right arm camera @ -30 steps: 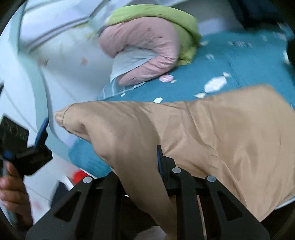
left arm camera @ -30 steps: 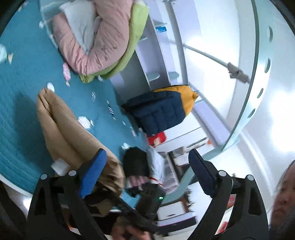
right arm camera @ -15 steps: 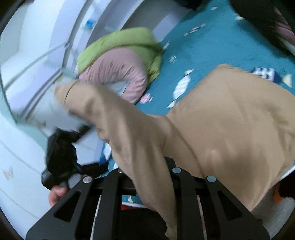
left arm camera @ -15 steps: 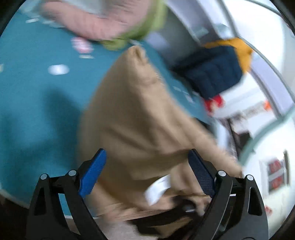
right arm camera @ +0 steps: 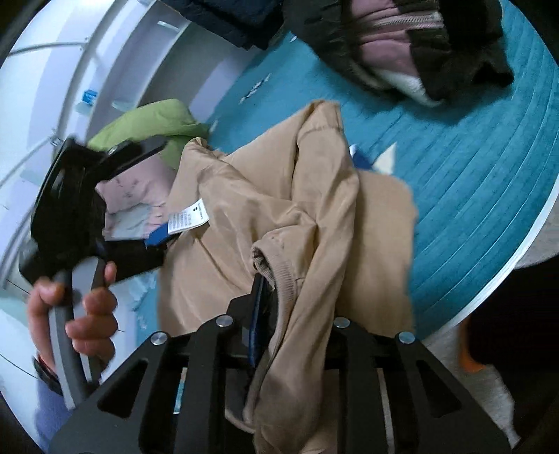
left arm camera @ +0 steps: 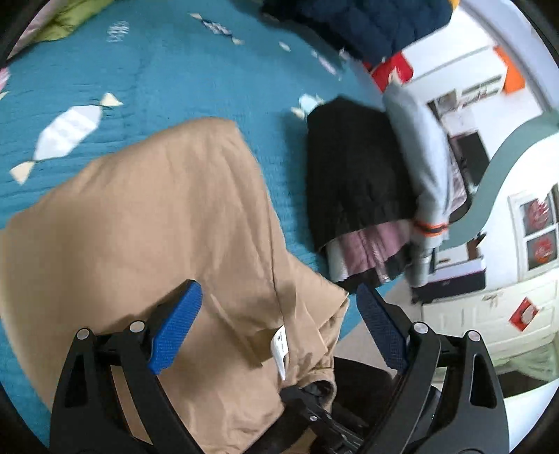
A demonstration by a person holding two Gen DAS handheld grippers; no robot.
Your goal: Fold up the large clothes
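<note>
A tan jacket (left arm camera: 146,230) lies bunched on the teal bed cover (left arm camera: 174,77), its white care label (left arm camera: 279,349) showing. My left gripper (left arm camera: 279,321) is open, its blue pads spread over the jacket's near edge. My right gripper (right arm camera: 269,307) is shut on the tan jacket (right arm camera: 279,209) at a ribbed cuff, with fabric draped over the fingers. The left gripper (right arm camera: 80,195), held in a hand, shows at the left of the right wrist view beside the label (right arm camera: 187,216).
A stack of folded black, pink and grey clothes (left arm camera: 363,188) lies to the right of the jacket. A navy puffer jacket (left arm camera: 370,21) lies at the far edge. Green and pink bedding (right arm camera: 150,122) lies beyond. The bed edge (right arm camera: 517,258) runs at the right.
The left gripper swung down from facing the room to hover open over the jacket's near edge. The right gripper carried the held jacket part across, folding fabric over itself.
</note>
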